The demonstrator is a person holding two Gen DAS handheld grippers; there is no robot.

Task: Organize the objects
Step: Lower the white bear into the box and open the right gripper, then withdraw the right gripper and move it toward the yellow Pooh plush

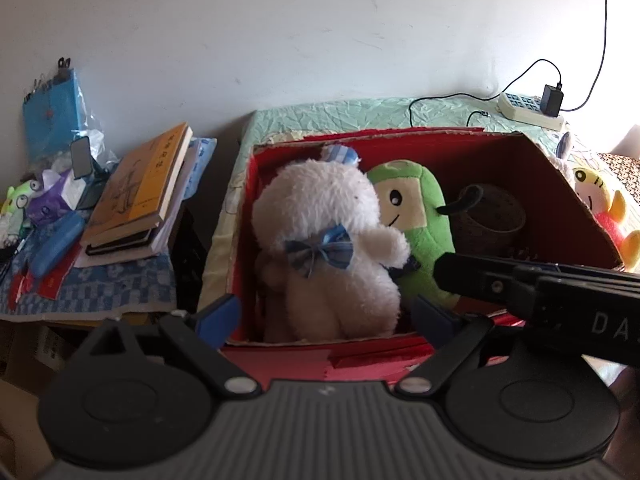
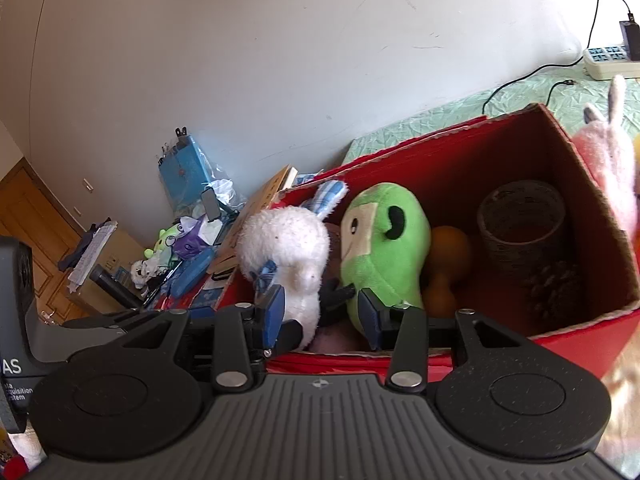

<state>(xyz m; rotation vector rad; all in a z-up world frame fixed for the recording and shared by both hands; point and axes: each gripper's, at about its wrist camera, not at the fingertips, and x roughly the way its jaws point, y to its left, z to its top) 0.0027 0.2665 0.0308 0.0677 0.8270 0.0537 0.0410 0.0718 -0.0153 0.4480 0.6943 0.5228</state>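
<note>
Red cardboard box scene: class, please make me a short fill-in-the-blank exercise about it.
1. The white plush rabbit wears a ____ bow.
2. Beside the rabbit stands a ____ plush toy.
3. Both toys sit inside the ____ cardboard box.
4. The power strip lies ____ the box.

Missing words: blue; green; red; behind

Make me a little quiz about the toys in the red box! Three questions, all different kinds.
1. True or false: the white plush bunny lies outside the red box.
2. Which toy sits right beside the bunny? A) green plush B) a toy car C) a doll
3. Fill in: the bunny wears a ____ bow.

Key: 1 false; 2 A; 3 blue.
</note>
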